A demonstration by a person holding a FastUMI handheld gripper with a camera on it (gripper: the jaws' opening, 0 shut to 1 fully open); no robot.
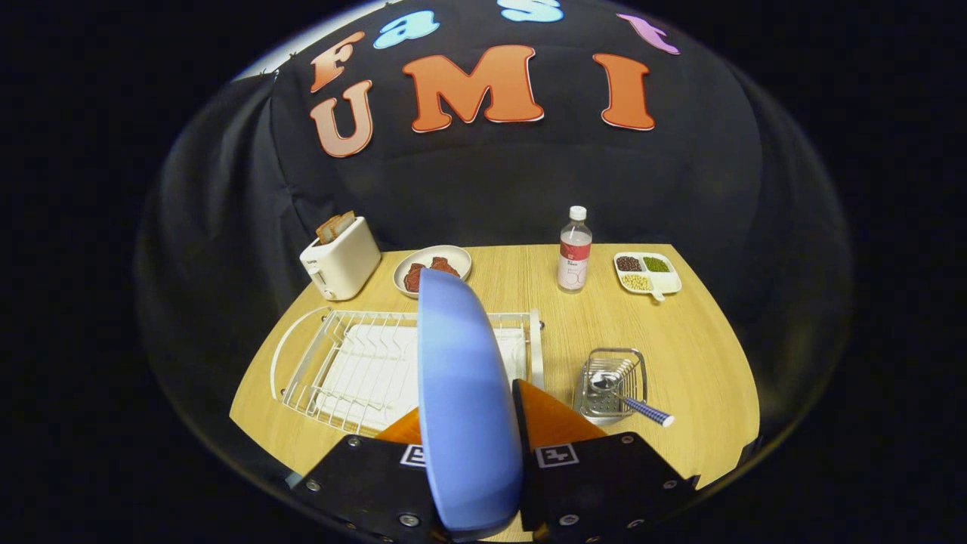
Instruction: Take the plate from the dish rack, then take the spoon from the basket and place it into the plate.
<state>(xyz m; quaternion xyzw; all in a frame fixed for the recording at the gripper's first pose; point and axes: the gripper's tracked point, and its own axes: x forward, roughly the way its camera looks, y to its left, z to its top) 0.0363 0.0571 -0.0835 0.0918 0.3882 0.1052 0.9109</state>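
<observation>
plate (pixel 464 393): blue, held on edge between the two fingers, upright, rising ahead of them in front of the dish rack and hiding part of it
gripper (pixel 468 431): fingers pressed against the plate from both sides, one on each face, clamped on it; gap only as wide as the plate's thickness
dish rack (pixel 355 363): white wire rack on a white tray, on the table just beyond the fingers, slots bare where visible
spoon (pixel 627 397): metal bowl, blue dotted handle, lying in the basket with the handle poking out over its near rim toward the fingers
basket (pixel 610 389): small metal wire basket, on the table beside the rack, on the right-hand finger's side
table (pixel 710 355): light wood top, carries everything
bottle (pixel 574 251): clear plastic, white cap, red label; label text too small to read
divided dish (pixel 648 273): white, compartments with dark, green and pale beans, beside the bottle at the table's far edge
bowl (pixel 432 270): pale, brown food inside, behind the plate's top edge
toaster (pixel 340 257): white, bread slices sticking out the top, far corner beyond the rack
finger markers: square black-and-white tags on the gripper body, no readable writing
</observation>
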